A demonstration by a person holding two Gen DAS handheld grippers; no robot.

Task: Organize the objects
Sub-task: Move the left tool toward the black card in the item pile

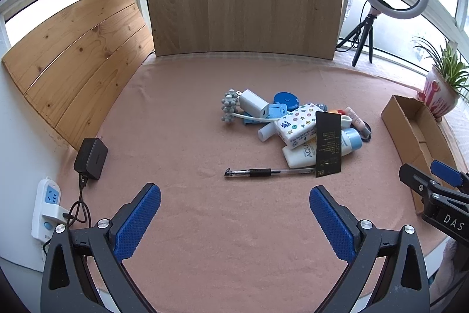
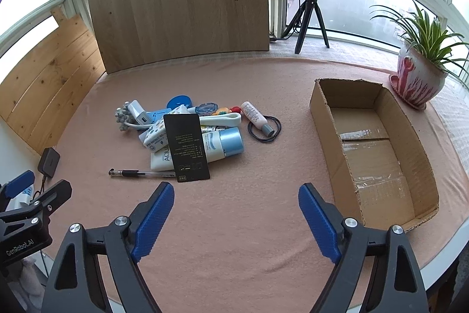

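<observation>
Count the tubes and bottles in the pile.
2 clearly: a white tube with a blue cap at the pile's near side, partly under the black card, and a small pink tube lying on black bands to the right. Others may be buried.

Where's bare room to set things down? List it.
Free: the cloth between the pile and the cardboard box; the strip between the pen and both open claws; the box floor itself. Crowded: the pile around the black card.
</observation>
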